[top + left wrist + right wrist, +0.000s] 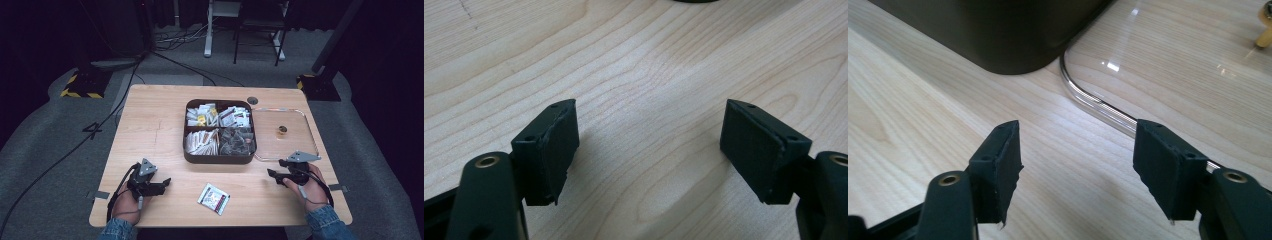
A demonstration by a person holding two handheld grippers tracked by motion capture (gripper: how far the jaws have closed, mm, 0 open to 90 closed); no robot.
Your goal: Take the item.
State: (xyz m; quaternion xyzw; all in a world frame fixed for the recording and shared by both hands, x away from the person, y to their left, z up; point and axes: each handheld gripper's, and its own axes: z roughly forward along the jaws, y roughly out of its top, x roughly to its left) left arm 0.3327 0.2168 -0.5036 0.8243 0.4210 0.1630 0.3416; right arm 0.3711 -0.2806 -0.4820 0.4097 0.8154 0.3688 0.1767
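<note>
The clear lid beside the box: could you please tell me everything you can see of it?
The clear lid is a see-through rectangle with rounded corners and a bright, shiny rim, glass or plastic by its look. It lies flat on the wooden table with a small gold knob on top. Its left edge meets the dark compartment box. The right tool hovers open by its near corner.

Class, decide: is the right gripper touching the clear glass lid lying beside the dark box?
Apart. In the right gripper view, the right gripper hangs open and empty, bare wooden table between its fingers, the clear glass lid rim lying beyond them.
</note>
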